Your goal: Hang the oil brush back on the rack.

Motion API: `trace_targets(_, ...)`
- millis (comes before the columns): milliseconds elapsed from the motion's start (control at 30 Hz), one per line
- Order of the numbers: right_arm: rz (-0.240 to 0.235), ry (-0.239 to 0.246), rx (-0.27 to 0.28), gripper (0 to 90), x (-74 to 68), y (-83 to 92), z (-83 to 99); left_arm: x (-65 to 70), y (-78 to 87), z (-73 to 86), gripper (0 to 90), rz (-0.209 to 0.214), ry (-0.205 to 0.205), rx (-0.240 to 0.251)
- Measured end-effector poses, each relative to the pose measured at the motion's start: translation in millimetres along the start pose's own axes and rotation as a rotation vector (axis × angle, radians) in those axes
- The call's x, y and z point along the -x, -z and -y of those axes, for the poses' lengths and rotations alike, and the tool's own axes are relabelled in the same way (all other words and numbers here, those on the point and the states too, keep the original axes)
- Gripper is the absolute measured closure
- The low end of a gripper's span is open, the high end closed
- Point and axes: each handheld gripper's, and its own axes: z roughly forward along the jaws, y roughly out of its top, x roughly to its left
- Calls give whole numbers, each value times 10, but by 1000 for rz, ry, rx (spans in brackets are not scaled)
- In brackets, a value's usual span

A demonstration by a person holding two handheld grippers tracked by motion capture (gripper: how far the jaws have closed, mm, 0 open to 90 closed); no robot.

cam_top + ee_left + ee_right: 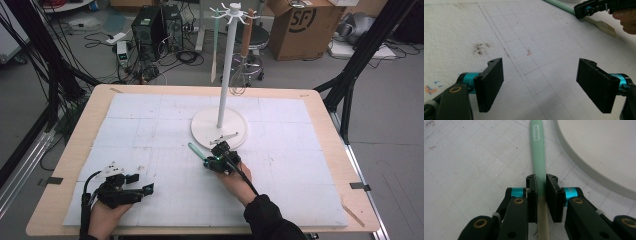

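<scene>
High view: a white foam mat [150, 120] covers a wooden table [85, 125]; a white hanging stand [220, 125] rises from a round base at centre, with a mint-handled utensil [214, 45] and a whisk [240, 75] already hung from its top hooks. The right gripper [220, 150] lies just near of the base, over a mint-handled spatula [196, 151] that rests flat on the mat with its handle end pointing far-left. The left gripper [142, 190] rests near the left front of the mat, well apart from the work.

Right gripper view: the jaws stand narrowly apart with the spatula [539, 167] running between them, gripped where the green handle meets the pale blade; the pads appear to press on both sides. Seizing it low on the shaft leaves the handle end free, judged so that it can meet a hook. The base rim [584, 167] curves just to the right, so little room remains on that side; the mat to the left is open.

Left gripper view: the jaws stand wide apart with nothing between them, over bare mat [524, 37]; the spatula blade [605, 26] shows far right.

Lifting straight up should keep clear of the base edge.
</scene>
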Motion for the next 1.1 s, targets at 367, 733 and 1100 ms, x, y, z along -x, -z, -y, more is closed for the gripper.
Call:
trace_targets(367,-46,-37,3,824,68,31,-9,-18,12,1,225,18,9,7)
trace_targets(733,-150,-137,82,823,232,367,-31,-14,10,0,225,11,7,5)
trace_targets(1100,-172,-159,242,823,383,1132,-252,-13,10,1,225,9,7,5)
